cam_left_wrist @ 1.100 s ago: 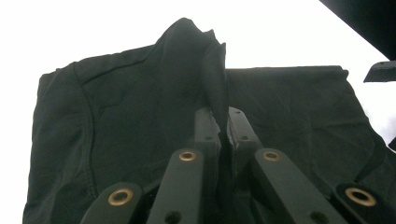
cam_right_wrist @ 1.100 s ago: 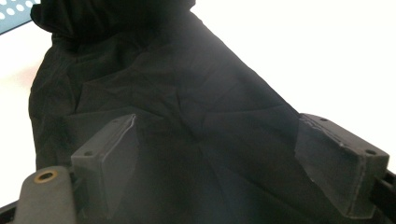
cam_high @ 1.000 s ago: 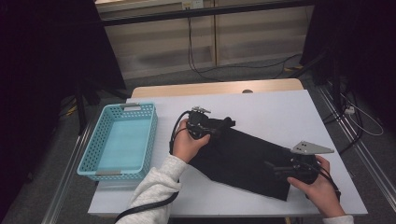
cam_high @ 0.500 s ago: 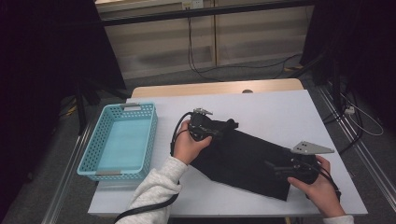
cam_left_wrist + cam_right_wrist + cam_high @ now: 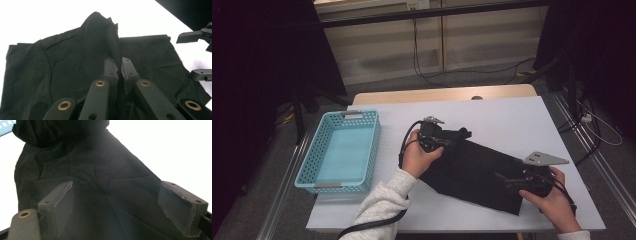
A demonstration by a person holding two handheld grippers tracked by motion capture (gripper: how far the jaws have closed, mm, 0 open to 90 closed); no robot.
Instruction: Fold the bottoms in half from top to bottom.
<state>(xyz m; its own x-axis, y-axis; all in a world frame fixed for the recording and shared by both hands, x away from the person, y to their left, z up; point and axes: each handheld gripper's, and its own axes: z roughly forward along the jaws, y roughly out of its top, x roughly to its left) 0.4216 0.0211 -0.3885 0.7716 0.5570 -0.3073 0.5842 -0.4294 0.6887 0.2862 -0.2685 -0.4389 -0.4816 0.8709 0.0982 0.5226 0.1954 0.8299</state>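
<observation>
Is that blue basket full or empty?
Empty. The high view shows the basket with its bare floor all visible; the black cloth lies beside it on the table.

One cloth, one basket, two grippers on one worktop.
A single black cloth (image 5: 477, 172) lies at centre; one light-blue basket (image 5: 314, 172) sits at nine o'clock; the left gripper (image 5: 447, 139) at centre, the right gripper (image 5: 507, 179) at four o'clock; one white worktop (image 5: 512, 120).
</observation>
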